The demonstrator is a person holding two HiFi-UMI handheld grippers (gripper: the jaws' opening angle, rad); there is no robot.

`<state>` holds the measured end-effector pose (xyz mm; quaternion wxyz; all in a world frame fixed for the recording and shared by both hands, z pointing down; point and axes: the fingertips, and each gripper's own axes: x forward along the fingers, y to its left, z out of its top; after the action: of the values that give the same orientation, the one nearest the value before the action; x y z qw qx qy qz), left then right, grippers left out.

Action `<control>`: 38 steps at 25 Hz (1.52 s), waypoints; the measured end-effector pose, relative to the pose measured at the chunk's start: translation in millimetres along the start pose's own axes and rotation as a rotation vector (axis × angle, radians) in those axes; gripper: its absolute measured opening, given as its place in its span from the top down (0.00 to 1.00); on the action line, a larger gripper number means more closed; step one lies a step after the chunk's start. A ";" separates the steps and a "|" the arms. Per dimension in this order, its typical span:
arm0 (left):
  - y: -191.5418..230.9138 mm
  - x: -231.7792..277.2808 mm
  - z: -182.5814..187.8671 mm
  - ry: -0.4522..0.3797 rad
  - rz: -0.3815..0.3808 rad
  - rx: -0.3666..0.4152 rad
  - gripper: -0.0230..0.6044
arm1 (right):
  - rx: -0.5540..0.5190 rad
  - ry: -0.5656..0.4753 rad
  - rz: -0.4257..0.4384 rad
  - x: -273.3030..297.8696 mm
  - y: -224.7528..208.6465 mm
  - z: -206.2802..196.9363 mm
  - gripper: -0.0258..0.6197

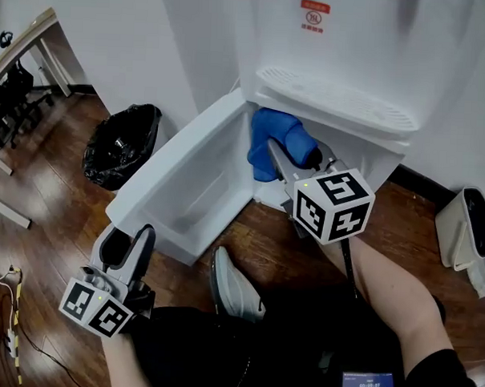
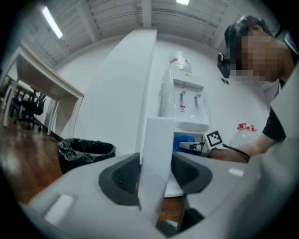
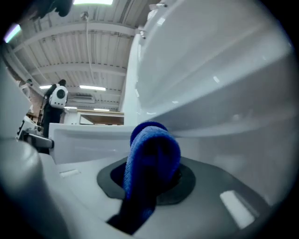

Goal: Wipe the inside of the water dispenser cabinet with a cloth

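The white water dispenser (image 1: 336, 64) stands against the wall with its lower cabinet door (image 1: 187, 178) swung open to the left. My left gripper (image 1: 129, 244) is shut on the door's free edge; in the left gripper view the white door edge (image 2: 156, 154) stands upright between the dark pads (image 2: 124, 175). My right gripper (image 1: 300, 155) is shut on a blue cloth (image 1: 273, 138) at the mouth of the cabinet, under the drip tray. In the right gripper view the cloth (image 3: 152, 158) bulges out of the jaws, close to the white cabinet wall (image 3: 224, 116).
A bin lined with a black bag (image 1: 123, 143) stands left of the open door. A white appliance (image 1: 465, 230) sits on the floor at the right. A desk (image 1: 24, 43) is at the far left. The person's shoe (image 1: 234, 289) rests on the wooden floor before the cabinet.
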<state>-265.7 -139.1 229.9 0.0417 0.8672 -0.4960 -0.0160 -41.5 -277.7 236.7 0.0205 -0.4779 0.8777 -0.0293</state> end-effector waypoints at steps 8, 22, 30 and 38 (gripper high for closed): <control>10.2 -1.1 -3.3 -0.017 -0.032 -0.071 0.63 | -0.182 -0.045 0.312 -6.7 143.8 31.8 0.81; 26.4 -15.7 4.7 -0.109 0.016 -0.155 0.63 | -0.074 0.052 0.308 3.2 126.9 -9.9 0.82; 28.2 -8.9 -3.3 -0.061 0.027 -0.161 0.65 | -0.120 0.124 0.018 20.6 47.9 -29.8 0.81; 27.1 -7.0 -3.9 -0.058 0.023 -0.156 0.65 | -0.257 0.074 0.502 12.1 230.0 -25.6 0.81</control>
<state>-292.3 -146.5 236.1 0.0948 0.8546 -0.5043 -0.0794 -242.3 -162.6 245.8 -0.0657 -0.2431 0.9652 0.0709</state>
